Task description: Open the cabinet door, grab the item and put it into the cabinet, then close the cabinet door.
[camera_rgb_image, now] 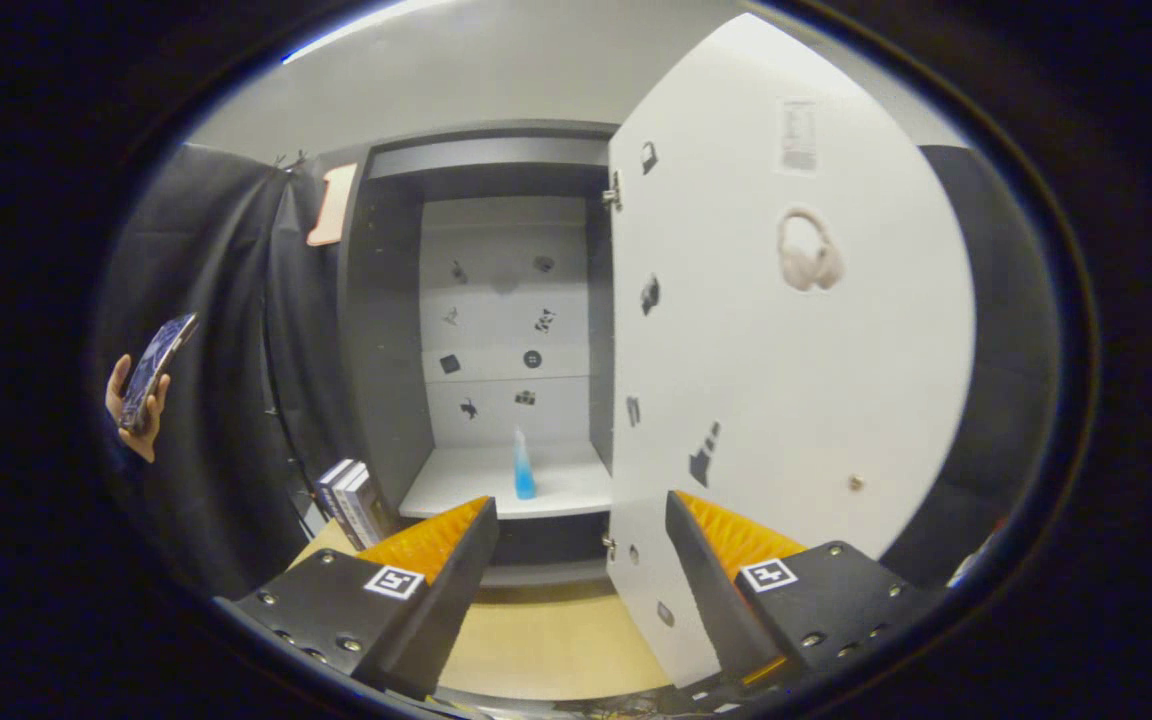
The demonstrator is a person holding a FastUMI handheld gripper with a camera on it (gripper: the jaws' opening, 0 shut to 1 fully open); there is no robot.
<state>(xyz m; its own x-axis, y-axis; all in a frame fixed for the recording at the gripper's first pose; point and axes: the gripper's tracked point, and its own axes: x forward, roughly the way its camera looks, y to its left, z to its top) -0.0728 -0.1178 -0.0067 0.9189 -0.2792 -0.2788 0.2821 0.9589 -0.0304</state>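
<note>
Cabinet (496, 300) open, bottle (523, 465) inside.
Gripper (576, 540) spread wide, empty, above wooden table (546, 640). Bottle upright on white shelf (456, 490), frame centre. Door (786, 380) swung right. Books (348, 500) lower left; hand (126, 405) holds phone (156, 365).

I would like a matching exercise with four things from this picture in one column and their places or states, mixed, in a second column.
Things:
1. small blue spray bottle
2. tall white cabinet door
3. stack of dark books
4. tool

Places or states:
A. swung open
B. standing on the white cabinet shelf
C. fingers apart, holding nothing
D. left of the cabinet, on the wooden surface

Pairs: 1-B, 2-A, 3-D, 4-C
</note>
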